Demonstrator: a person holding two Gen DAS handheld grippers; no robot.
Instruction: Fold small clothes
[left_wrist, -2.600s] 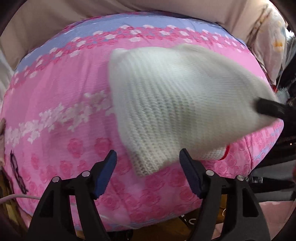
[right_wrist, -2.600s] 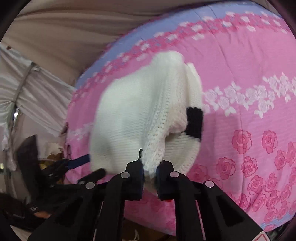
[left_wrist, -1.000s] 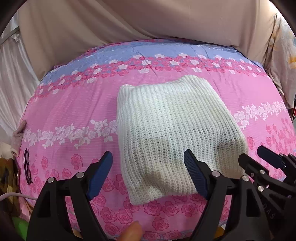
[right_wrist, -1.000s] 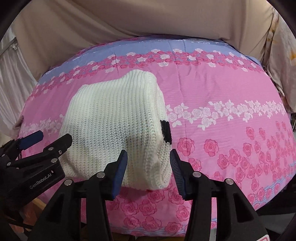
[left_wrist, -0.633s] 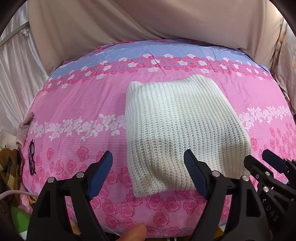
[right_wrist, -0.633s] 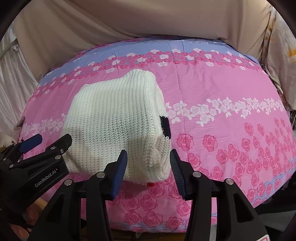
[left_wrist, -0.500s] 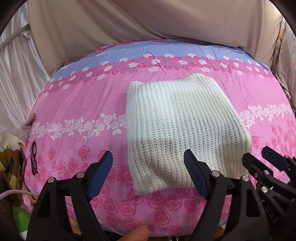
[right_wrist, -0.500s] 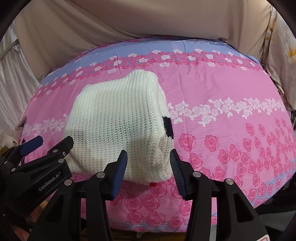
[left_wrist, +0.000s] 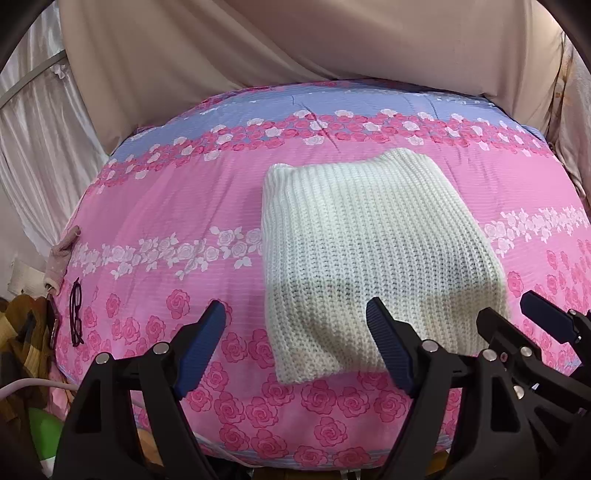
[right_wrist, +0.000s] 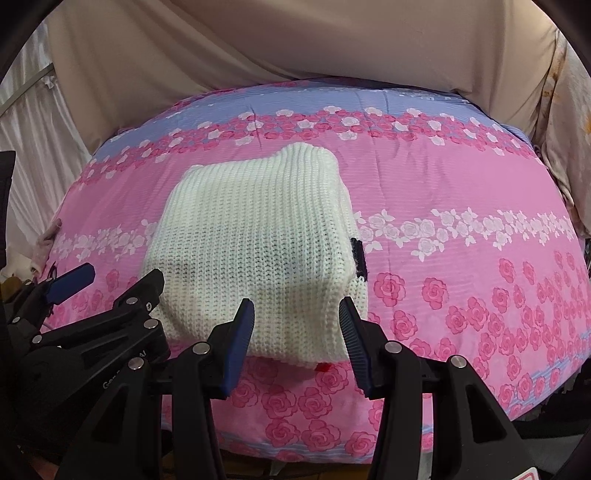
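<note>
Black patch, right view only

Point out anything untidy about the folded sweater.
The white knit sweater lies folded, but a black patch and a red tag peek out along its right and near edges, so lower layers stick out.

Chunky ribbed white knit sweater on smooth printed cotton bedsheet

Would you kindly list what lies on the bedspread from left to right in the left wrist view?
Pink cloth at the left edge → glasses → white knitted garment, folded → the right hand-held gripper at the right edge.
</note>
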